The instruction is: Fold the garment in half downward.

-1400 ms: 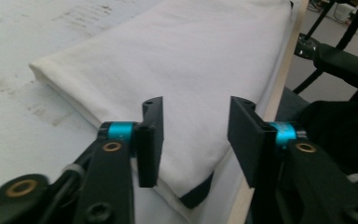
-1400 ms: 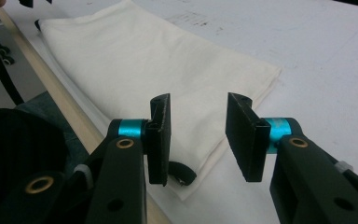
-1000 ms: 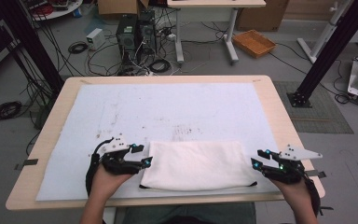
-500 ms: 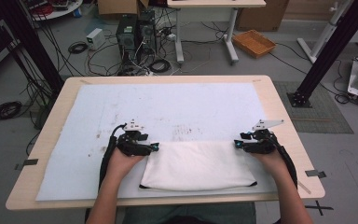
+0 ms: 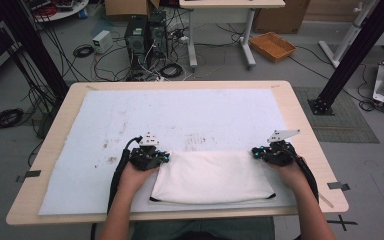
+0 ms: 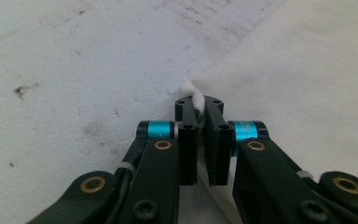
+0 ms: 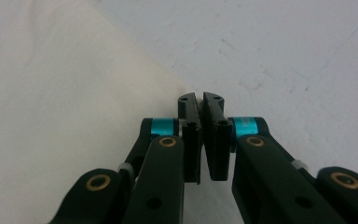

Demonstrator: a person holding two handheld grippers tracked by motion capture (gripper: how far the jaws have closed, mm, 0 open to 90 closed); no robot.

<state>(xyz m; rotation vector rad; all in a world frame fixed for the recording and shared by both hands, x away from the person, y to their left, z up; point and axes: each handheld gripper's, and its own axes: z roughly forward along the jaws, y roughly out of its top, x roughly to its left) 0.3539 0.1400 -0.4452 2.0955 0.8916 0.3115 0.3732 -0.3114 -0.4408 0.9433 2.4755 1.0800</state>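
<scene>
A folded white cloth (image 5: 212,176) lies flat on the near half of the pale, stained mat (image 5: 130,120) that covers the wooden table (image 5: 307,130), its long side running left to right and its near edge close to the mat's front border. The left gripper (image 5: 166,158) sits at the cloth's far left corner. In the left gripper view its jaws have just been closing and now pinch a small bunched tuft of the white fabric (image 6: 193,95) between their tips, so the left gripper (image 6: 199,109) is clenched on the cloth. The right gripper (image 5: 256,152) sits at the cloth's far right corner. In the right gripper view its jaws have likewise just been closing and the right gripper (image 7: 199,105) stands with tips pressed almost together at the very corner of the cloth (image 7: 74,93); whether fabric is caught between them cannot be told from that view. Both hands, the left hand (image 5: 136,176) and the right hand (image 5: 291,172), rest low on the mat behind their tools. Beyond the table, on the floor, stand two computer towers (image 5: 145,37) among cables, and an orange tray (image 5: 272,46) lies farther right
</scene>
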